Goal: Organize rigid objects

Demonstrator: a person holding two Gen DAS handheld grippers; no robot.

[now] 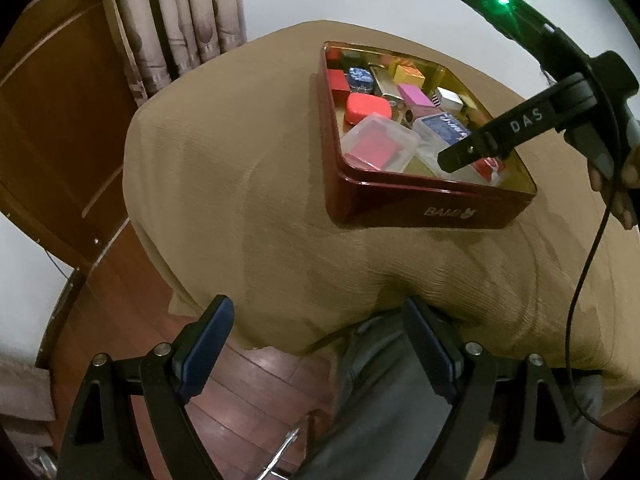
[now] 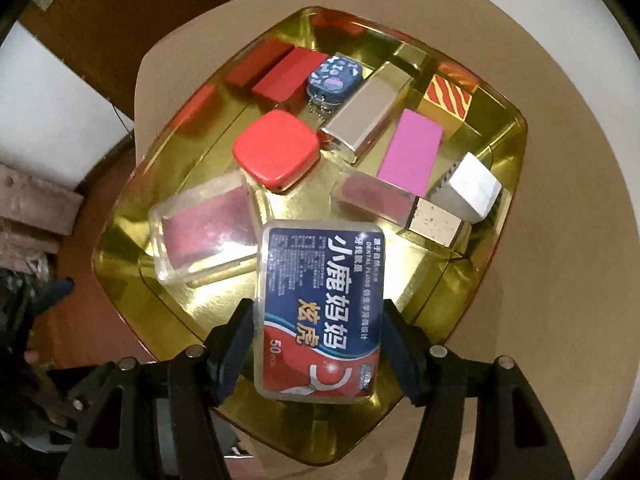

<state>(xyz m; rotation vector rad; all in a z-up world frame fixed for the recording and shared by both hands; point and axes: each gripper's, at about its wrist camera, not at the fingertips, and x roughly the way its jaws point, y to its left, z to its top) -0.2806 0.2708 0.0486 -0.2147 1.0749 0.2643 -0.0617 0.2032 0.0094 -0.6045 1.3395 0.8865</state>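
A dark red tin (image 1: 400,204) with a gold inside (image 2: 132,264) stands on the tan-covered table and holds several small boxes. My right gripper (image 2: 318,316) is over the tin, its fingers against both sides of a blue-and-red dental floss box (image 2: 320,300); the box also shows in the left wrist view (image 1: 444,128). In that view the right gripper (image 1: 476,152) reaches in from the right. A red rounded case (image 2: 276,152), a pink box (image 2: 410,152) and a clear case (image 2: 208,228) lie in the tin. My left gripper (image 1: 320,340) is open and empty at the table's near edge.
The tan cloth (image 1: 240,184) covers the round table. A wooden door (image 1: 52,120) and curtain (image 1: 180,20) stand at the left. Wood floor (image 1: 256,392) and a person's grey trouser leg (image 1: 384,392) lie below the left gripper. A cable (image 1: 592,264) hangs at the right.
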